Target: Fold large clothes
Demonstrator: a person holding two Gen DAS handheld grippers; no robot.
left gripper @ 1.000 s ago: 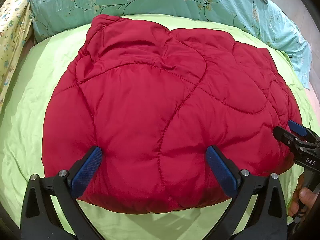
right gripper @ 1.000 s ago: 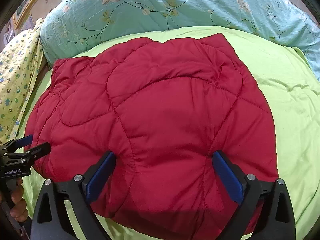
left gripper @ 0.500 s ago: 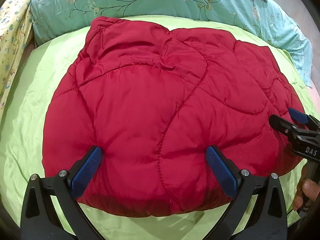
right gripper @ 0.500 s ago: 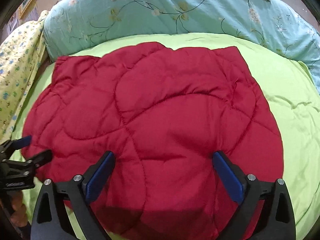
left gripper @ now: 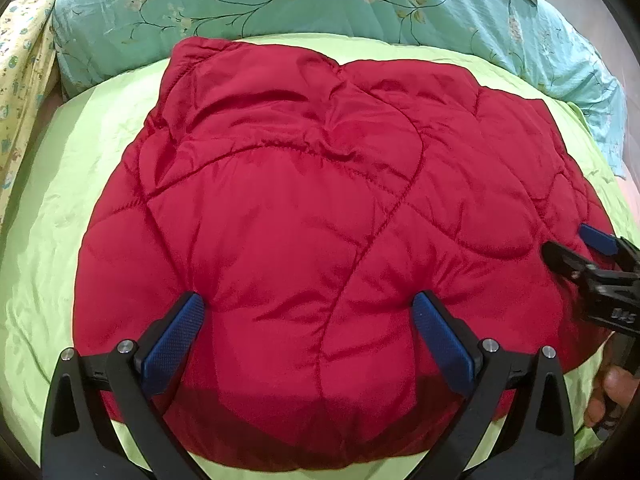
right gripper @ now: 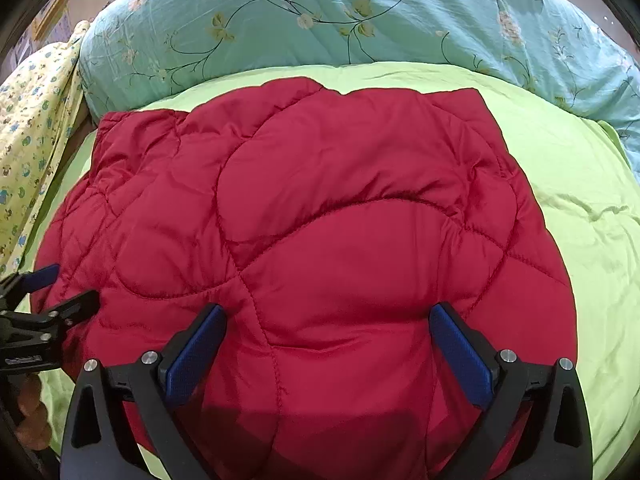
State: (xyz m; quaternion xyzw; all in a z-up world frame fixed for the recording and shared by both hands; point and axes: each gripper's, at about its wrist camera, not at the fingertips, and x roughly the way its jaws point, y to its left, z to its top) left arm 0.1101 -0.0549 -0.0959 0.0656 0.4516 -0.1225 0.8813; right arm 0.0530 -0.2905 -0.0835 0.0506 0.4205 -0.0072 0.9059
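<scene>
A red quilted jacket (left gripper: 304, 216) lies folded into a puffy bundle on the lime-green sheet (left gripper: 44, 208). My left gripper (left gripper: 310, 314) is open, its blue pads spread wide with their tips dimpling the jacket's near part. The right wrist view shows the same jacket (right gripper: 320, 216), and my right gripper (right gripper: 328, 322) stands open over its near right half in the same way. Each gripper also shows in the other's view: the right gripper (left gripper: 576, 248) by the jacket's right edge, the left gripper (right gripper: 60, 290) by its left edge. Neither clamps any fabric.
A teal floral quilt (left gripper: 320, 4) is heaped along the far side of the bed. Yellow patterned cloth (right gripper: 32, 128) hangs at the far left. Bare green sheet (right gripper: 580, 184) spreads right of the jacket. A hand (left gripper: 612, 388) holds the right gripper's handle.
Both cameras have drawn back slightly, so more of the jacket's far edge and the quilt shows. The jacket has settled flatter. Both grippers stay open.
</scene>
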